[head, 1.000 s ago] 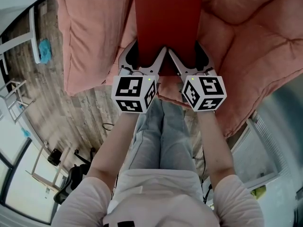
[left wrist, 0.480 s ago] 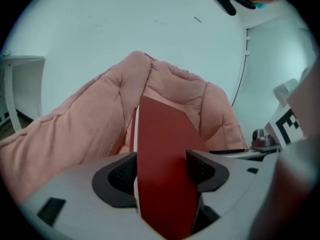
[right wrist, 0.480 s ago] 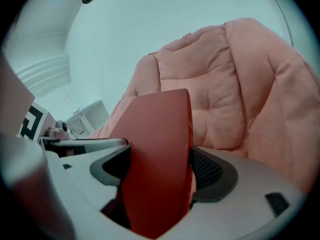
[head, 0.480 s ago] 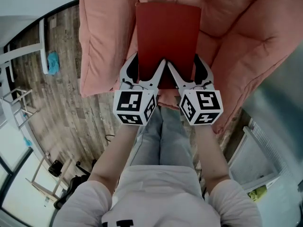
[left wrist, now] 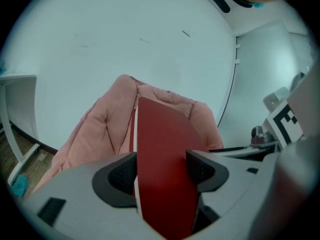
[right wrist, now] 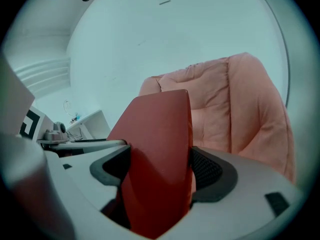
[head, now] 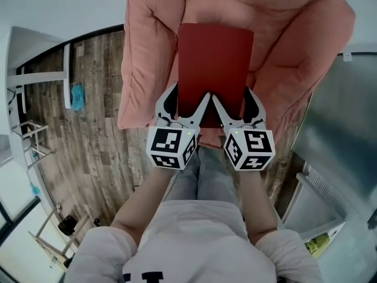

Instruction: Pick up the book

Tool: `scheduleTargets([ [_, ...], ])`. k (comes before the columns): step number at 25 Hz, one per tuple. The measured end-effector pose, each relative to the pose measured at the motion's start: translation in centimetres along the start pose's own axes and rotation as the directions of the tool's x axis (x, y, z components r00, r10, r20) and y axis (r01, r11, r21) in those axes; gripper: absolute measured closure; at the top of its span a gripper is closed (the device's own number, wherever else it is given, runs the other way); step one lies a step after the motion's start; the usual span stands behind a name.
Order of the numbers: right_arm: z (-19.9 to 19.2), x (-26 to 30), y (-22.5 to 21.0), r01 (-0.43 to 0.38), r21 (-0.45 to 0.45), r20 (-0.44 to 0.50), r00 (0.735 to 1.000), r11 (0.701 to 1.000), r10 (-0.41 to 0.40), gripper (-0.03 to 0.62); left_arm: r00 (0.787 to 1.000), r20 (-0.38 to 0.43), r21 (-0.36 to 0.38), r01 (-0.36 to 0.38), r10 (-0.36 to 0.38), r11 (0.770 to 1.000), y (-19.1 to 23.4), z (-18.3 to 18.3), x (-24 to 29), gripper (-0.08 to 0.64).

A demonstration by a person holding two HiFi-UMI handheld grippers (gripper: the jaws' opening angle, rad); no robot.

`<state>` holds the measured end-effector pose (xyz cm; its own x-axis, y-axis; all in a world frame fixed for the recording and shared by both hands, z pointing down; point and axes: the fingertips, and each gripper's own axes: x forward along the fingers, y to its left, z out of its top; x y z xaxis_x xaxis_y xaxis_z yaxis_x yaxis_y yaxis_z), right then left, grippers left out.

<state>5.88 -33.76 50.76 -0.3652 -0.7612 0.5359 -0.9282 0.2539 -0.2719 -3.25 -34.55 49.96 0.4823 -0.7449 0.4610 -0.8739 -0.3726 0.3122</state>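
While both tongs keep the hold they had a second ago, the head view shows what has moved. The red book (head: pixel 215 63) sits lower in the picture, and the pink armchair (head: pixel 147 52) behind it looks smaller, with more of the wooden floor (head: pixel 88 134) showing. I judge the book has been lifted off the cushions, so the pick-up is all but done. The left tongs (head: pixel 187 102) and right tongs (head: pixel 234 102) grip its near edge side by side. That edge is hidden behind them, and this view cannot show whether the far edge still touches the cushion.

From the left gripper view, the left tongs (left wrist: pixel 162 171) are closed narrow on the book (left wrist: pixel 160 139), a dark pad pressed to each cover. A white strip of pages shows on one side. The armchair (left wrist: pixel 100 129) stands behind, apart from the book.

From the right gripper view, the right tongs (right wrist: pixel 160 166) clamp the book (right wrist: pixel 160 129) the same way, with the armchair (right wrist: pixel 240 109) beyond. The book's lower part is cut off in both gripper views.
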Motion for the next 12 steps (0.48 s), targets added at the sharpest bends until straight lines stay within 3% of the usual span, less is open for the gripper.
scheduleTargets([
  [12,9.4,-5.8,3.3,0.010,-0.048,0.117,0.993,0.999,-0.005,0.212,0.992,0.127,0.055,0.015,-0.022,0.998,-3.3,9.8,-5.2,0.264],
])
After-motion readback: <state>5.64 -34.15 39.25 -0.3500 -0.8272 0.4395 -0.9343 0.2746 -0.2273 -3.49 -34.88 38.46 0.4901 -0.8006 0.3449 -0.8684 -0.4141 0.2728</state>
